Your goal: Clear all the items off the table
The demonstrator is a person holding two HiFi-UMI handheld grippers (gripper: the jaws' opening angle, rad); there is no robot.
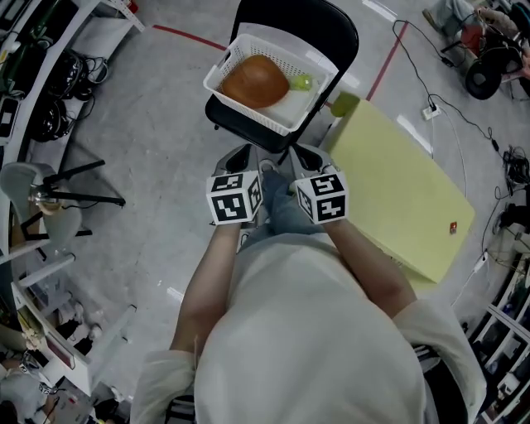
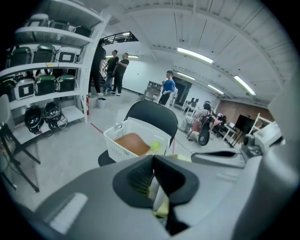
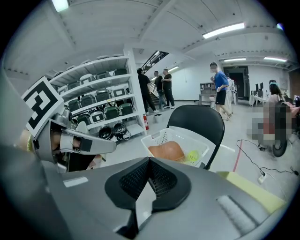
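Observation:
A white basket [image 1: 240,45] stands on a black chair [image 1: 315,21]. In it lie an orange-brown rounded thing [image 1: 254,81] and a yellow-green ball [image 1: 301,82]. The yellow table [image 1: 397,190] stretches to the right, with a small red item [image 1: 453,227] near its far edge. My left gripper [image 1: 238,159] and right gripper [image 1: 308,157] are side by side in front of the chair, both shut, with nothing seen held. The left gripper view has the left gripper [image 2: 152,161] below the basket [image 2: 115,140]. The right gripper [image 3: 149,164] likewise points at the basket [image 3: 161,137].
Shelving with gear [image 1: 33,74] lines the left side, and a black stand's legs [image 1: 79,186] lie on the floor there. Cables and a power strip [image 1: 431,112] run behind the table. Several people [image 2: 115,70] stand far off by the shelves.

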